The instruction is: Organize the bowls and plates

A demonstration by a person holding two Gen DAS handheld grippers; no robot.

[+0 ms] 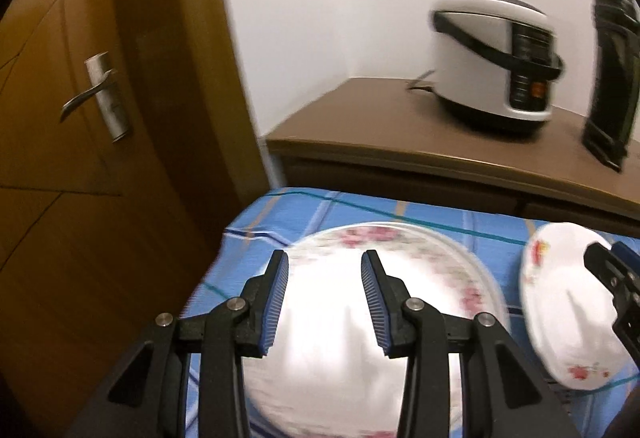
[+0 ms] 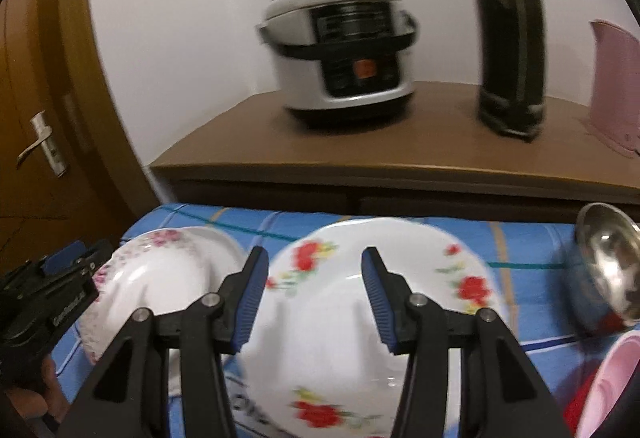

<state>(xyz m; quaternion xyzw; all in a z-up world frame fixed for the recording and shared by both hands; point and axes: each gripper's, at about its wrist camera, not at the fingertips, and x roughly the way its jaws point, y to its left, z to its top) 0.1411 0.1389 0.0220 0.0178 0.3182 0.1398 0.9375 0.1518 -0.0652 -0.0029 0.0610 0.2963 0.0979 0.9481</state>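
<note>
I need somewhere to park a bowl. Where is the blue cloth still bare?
Bare cloth runs along the far edge, between the red-flowered plate and the steel bowl. The left corner beyond the pink-flowered plate is also free. The near right, by the pink bowl, is crowded.

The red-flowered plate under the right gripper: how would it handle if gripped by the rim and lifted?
The red-flowered plate looks glazed and glossy, so the right gripper may slip on it. It looks like rigid ceramic: probably no flex, but breakable if dropped. Being wide and shallow, it may tilt from a rim grip.
</note>
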